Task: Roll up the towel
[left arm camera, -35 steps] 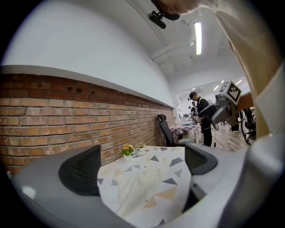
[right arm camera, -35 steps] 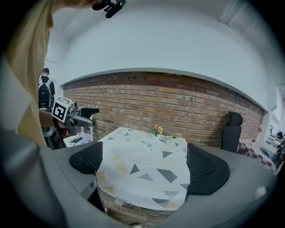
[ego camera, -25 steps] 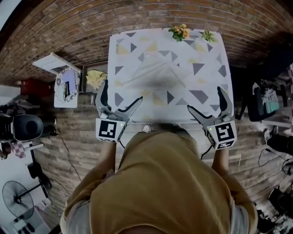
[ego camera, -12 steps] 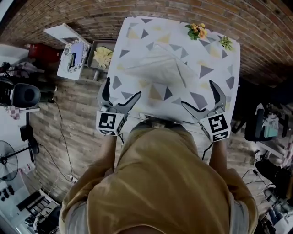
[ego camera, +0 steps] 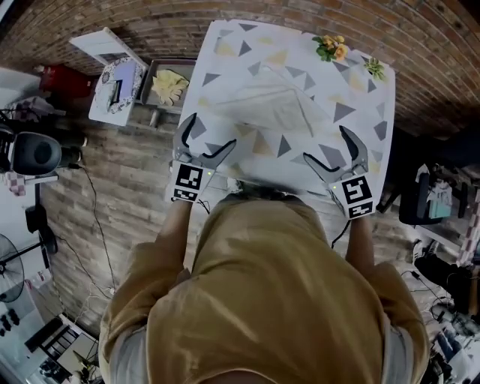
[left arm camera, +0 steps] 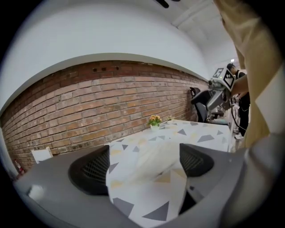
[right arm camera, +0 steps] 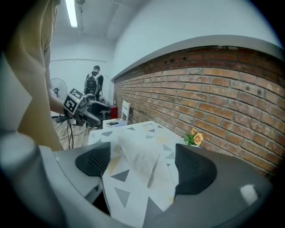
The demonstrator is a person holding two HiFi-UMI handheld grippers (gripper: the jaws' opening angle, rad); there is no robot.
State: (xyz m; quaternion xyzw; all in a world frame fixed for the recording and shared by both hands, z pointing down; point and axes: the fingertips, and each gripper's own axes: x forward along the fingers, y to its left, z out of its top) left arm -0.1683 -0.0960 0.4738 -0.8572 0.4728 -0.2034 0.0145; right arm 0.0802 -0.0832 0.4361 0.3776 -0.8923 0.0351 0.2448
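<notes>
Towel (ego camera: 274, 109): white, thin, lying loosely rumpled and unrolled at approx. mid-desk, slightly toward the far side. Neither tool touches it.

Desk (ego camera: 225, 46): covered w/ white cloth printed in grey and yellow triangles. Far edge sits against brick wall (ego camera: 112, 22). Orange flowers (ego camera: 332, 49) at far edge, small green plant (ego camera: 375, 67) just beside them toward the corner.

L tool (ego camera: 211, 135): at near-left corner of desk, pointing in toward the towel. Jaws wide but closing. L gripper view shows only the desk edge and the towel farther ahead betw. the pads (left arm camera: 91, 171); pads press on nothing.

R tool (ego camera: 328, 146): at near-right corner of desk, also angled in toward the towel. Jaws wide, closing. R gripper view: patterned cloth and the towel's near fold in the gap, well ahead of the pads; no contact, nothing held.

Both tools apart from each other, one at each near corner, towel betw. them and farther in.
</notes>
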